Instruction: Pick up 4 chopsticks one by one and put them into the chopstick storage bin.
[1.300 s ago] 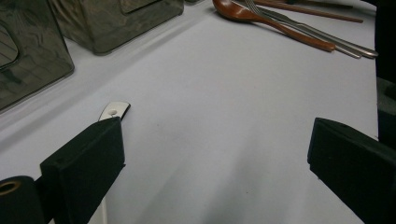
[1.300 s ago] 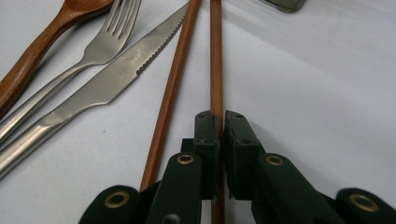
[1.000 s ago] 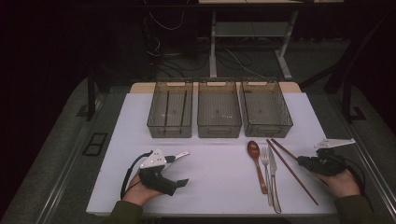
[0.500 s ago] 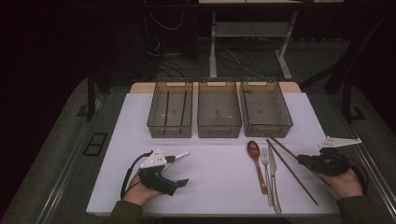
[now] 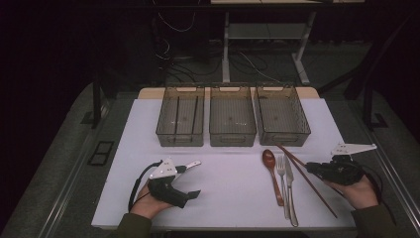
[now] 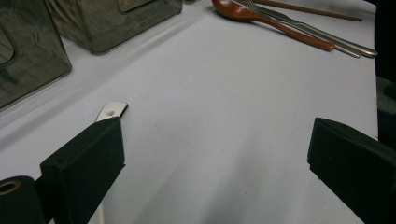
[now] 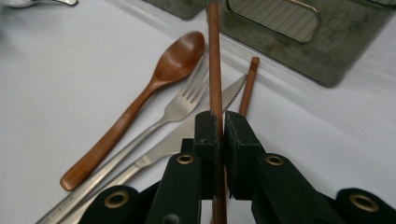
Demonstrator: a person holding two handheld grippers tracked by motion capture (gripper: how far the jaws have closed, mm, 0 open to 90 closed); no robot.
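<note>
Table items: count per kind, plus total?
Clear bins: 3 (left, middle, right)
Wooden spoon: 1
Fork: 1
Knife: 1
Chopsticks: 2, one clamped in the right gripper as chopstick, the other chopstick lying on the table
Total: 8

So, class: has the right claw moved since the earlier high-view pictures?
Yes. The right claw, shut on one chopstick, has shifted slightly up the picture towards the right-hand bin; its grey plate now sits nearer the white mat's right edge.
</note>
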